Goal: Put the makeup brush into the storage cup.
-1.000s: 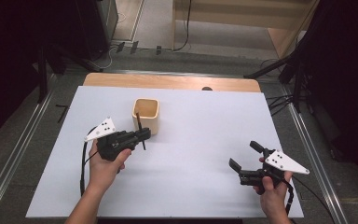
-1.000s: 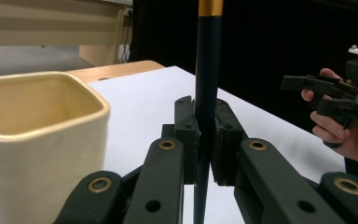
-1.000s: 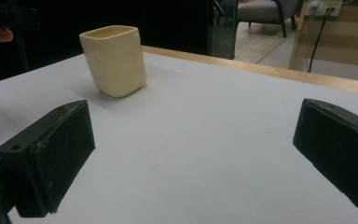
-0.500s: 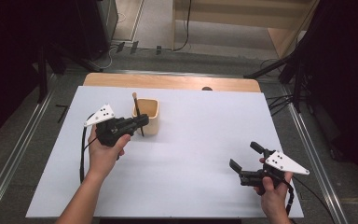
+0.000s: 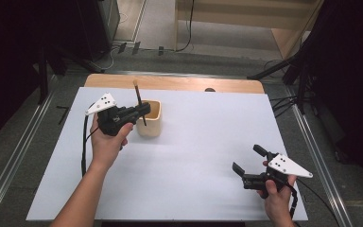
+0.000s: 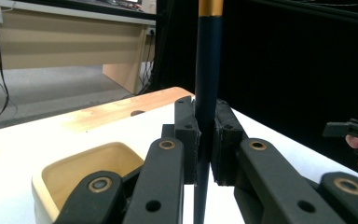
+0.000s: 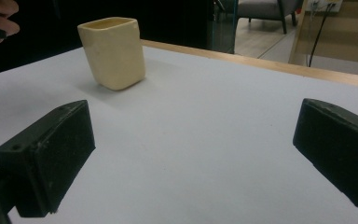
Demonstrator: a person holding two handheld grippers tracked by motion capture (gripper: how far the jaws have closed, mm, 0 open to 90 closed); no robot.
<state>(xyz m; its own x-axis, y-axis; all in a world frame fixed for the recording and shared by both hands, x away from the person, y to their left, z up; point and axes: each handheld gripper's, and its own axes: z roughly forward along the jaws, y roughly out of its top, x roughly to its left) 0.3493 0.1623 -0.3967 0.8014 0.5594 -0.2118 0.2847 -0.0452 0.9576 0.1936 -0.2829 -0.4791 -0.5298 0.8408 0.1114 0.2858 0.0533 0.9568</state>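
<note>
A cream square cup (image 5: 150, 118) (image 6: 81, 170) (image 7: 113, 52) stands on the white table top, left of centre. My left gripper (image 5: 144, 109) (image 6: 206, 140) is shut on a dark pen (image 5: 139, 105) (image 6: 208, 88) with a gold band near its top. It holds the pen nearly upright at the cup's left rim, with the pen's lower end over the cup's mouth. My right gripper (image 5: 248, 163) (image 7: 191, 154) rests near the table's front right corner, jaws wide open with nothing between them, pointing toward the cup.
The white sheet (image 5: 194, 142) covers the table, with a wooden strip (image 5: 170, 82) along the far edge. Metal rails (image 5: 312, 142) run beside the table on both sides. A wooden desk (image 5: 246, 19) and cables stand on the floor beyond.
My left gripper has carried the pen up and away from me, from the cup's near-left side to its left rim, turning the pen more upright. The right gripper has stayed put.
</note>
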